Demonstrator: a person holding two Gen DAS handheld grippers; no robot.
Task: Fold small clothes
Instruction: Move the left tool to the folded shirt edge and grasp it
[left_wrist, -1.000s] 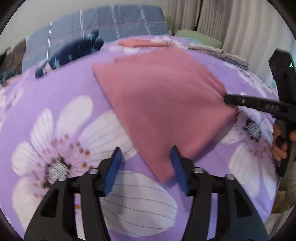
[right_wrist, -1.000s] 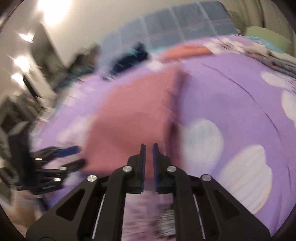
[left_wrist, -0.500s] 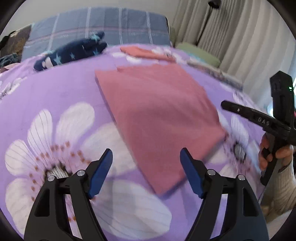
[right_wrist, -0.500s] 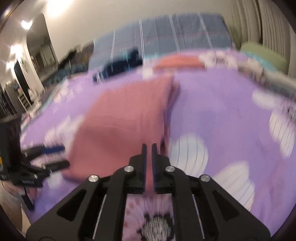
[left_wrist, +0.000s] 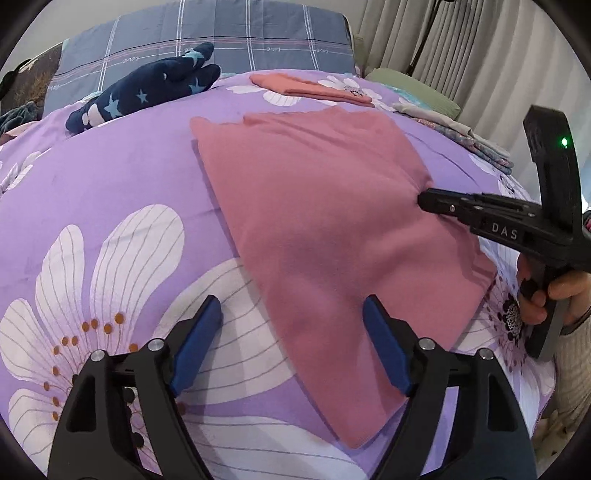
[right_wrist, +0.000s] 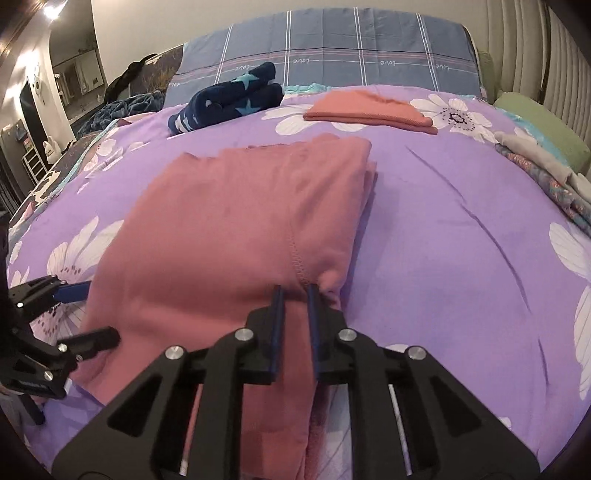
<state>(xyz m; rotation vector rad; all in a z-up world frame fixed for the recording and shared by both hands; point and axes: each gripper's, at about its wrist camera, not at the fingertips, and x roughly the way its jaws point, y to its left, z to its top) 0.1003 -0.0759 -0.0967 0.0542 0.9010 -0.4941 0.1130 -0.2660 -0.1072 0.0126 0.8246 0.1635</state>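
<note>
1. We see a bed covered with a purple duvet (left_wrist: 110, 192) that has big white flowers printed on it.
2. At the head of the bed stands a blue checked pillow (right_wrist: 354, 48), and pale curtains (left_wrist: 480, 51) hang at the far right.
3. In the middle of the duvet lies the pink folded garment (left_wrist: 332, 229), flat, with its layers stacked; in the right wrist view a stitched seam runs down towards its near edge.
4. Behind it, near the pillow, we find a dark blue item with light stars (right_wrist: 229, 99), a smaller folded salmon garment (right_wrist: 369, 109) and, at the right side of the bed, a pile of patterned clothes (left_wrist: 476, 140).
5. Our right gripper (right_wrist: 294, 295) is at the right edge of the pink garment. Its fingers (right_wrist: 277, 317) stand very close together and pinch the fabric just beside the seam, where the cloth puckers.
6. Our left gripper (left_wrist: 291, 317) is at the near left corner of the garment. Its blue fingers (left_wrist: 199, 339) are spread wide and have just been opening; one is over the duvet, the other over the pink cloth, and neither presses on it.
7. A hand (left_wrist: 554, 295) holds the handle of the right gripper.
</note>
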